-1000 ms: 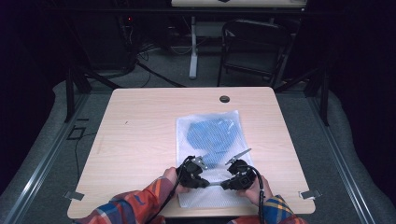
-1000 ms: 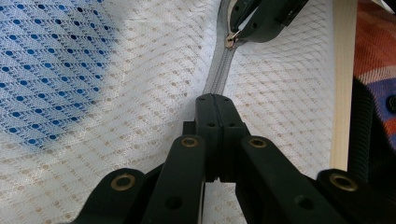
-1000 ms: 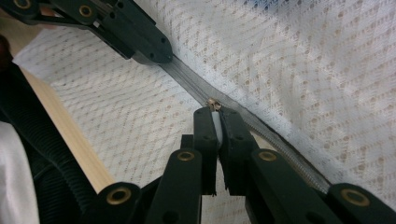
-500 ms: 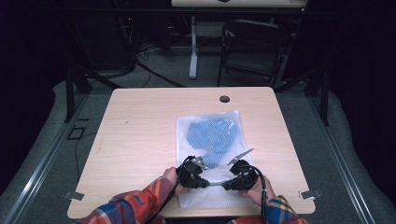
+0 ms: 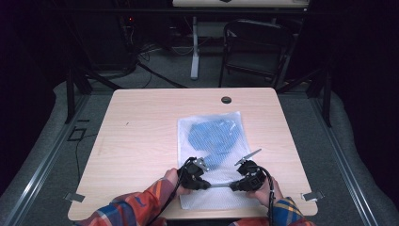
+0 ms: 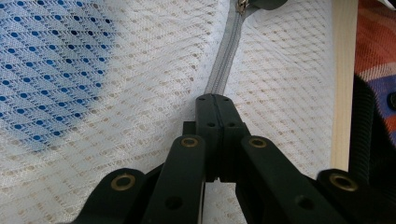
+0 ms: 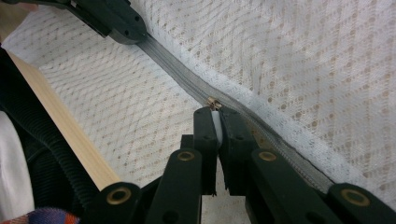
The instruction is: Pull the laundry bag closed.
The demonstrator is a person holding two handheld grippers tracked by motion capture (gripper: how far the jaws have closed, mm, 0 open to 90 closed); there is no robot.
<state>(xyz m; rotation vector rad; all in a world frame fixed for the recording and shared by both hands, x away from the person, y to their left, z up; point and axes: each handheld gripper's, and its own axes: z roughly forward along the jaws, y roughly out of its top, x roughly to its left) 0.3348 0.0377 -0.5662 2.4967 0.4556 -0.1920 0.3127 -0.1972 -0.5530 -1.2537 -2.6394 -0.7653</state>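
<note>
2 forearms in plaid sleeves reach in from the table's near edge, and I see my left gripper and right gripper facing each other low over a white mesh bag. My left gripper's jaws are clenched on the bag's grey zipper tape. My right gripper's jaws pinch the small metal zipper pull. The bag lies flat on the wooden table, near its front edge, and holds a blue dotted cloth.

White mesh bag, blue cloth inside, grey zipper, black claws, plaid orange-blue sleeves, pale wood desk.
</note>
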